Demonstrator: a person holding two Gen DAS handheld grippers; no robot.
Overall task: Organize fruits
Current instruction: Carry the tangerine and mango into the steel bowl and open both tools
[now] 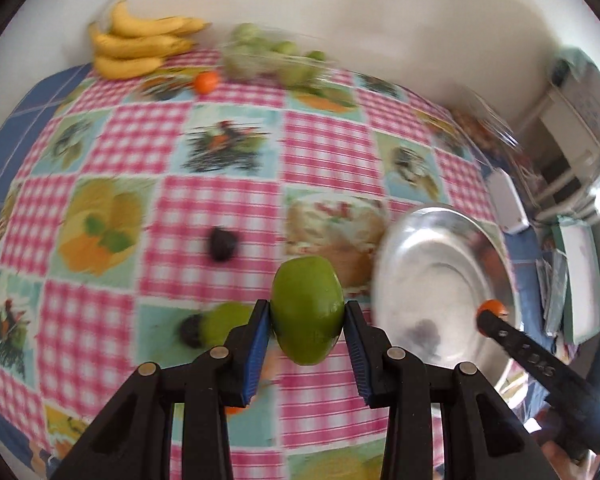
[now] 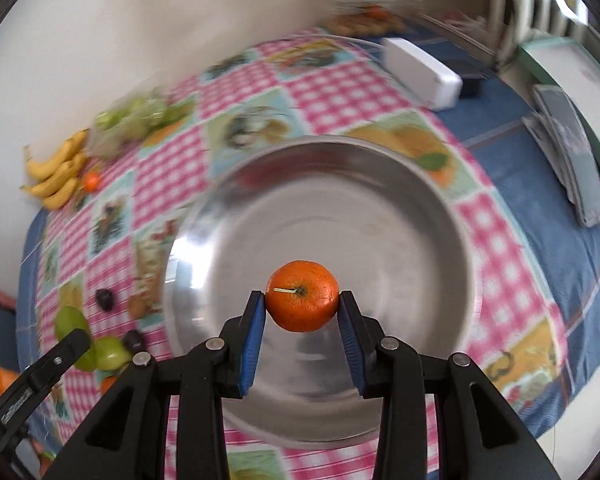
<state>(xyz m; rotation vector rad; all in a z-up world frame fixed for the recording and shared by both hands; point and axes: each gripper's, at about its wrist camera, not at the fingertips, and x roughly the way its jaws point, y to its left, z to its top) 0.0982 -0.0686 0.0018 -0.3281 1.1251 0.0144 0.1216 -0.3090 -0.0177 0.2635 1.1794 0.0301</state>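
Holding one smooth green oval fruit (image 1: 307, 312), the left gripper (image 1: 306, 322) has its blue-padded jaws pressed on the fruit's two sides; it hangs above the pink-checked tablecloth with fruit pictures (image 1: 228, 128), just beside the rim of the wide shallow steel bowl (image 1: 440, 264).

The right gripper (image 2: 302, 310) clamps one small round orange mandarin (image 2: 302, 296) — glossy, pitted skin, short stem facing the camera — over the middle of the steel bowl (image 2: 380, 208), not touching its floor.

Loose items on the cloth, counted:
- Green fruit lying free (image 1: 226, 320): one in the left wrist view; the right wrist view shows perhaps two, blurred.
- Small dark plum-like fruits (image 1: 221, 245): two.
- Small orange fruit near the wall (image 1: 206, 81): one.
- Bunch of yellow bananas (image 1: 140, 46): one bunch — about four or five fingers.
- Clear bag of pale green round fruits (image 1: 268, 56): one; contents too blurred to count.
- White rectangular box (image 2: 424, 74): one, on the blue cloth beyond the bowl.
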